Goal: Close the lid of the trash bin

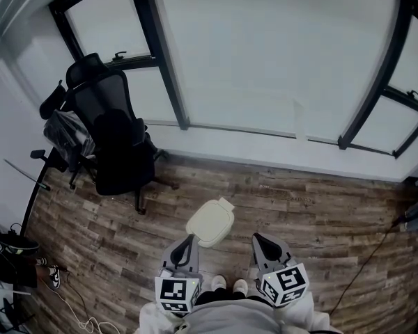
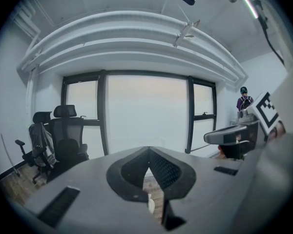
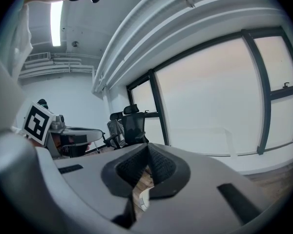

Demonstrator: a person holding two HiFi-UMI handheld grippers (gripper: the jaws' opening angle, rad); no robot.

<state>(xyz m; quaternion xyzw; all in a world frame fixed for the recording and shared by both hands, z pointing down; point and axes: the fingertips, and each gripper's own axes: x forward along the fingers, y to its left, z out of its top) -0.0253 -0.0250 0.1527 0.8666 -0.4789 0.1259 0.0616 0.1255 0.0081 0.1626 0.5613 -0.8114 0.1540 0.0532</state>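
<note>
Head view, looking steeply down: one small trash bin (image 1: pixel 210 223) stood on the wooden floor (image 1: pixel 306 214), just ahead of the person's two white shoes (image 1: pixel 227 283) and between the two grippers. Its cream lid (image 1: pixel 207 225) covered the whole top from above, so whatever was inside could not be seen. The lid's long axis ran from lower left to upper right, and a small tab (image 1: pixel 226 203) at its far end pointed toward the window wall (image 1: pixel 265 61).

The left gripper (image 1: pixel 188 241) was just left of the bin and the right gripper (image 1: pixel 260 241) just right of it; neither touched it. In the left gripper view, the left gripper (image 2: pixel 149 152) had its jaws meeting at the tips with nothing between them. In the right gripper view, the right gripper (image 3: pixel 147 149) was likewise closed and empty. A sliver of the pale bin showed below each pair.

Two black office chairs (image 1: pixel 115 138) stood at the left by the window, well apart from the bin.
</note>
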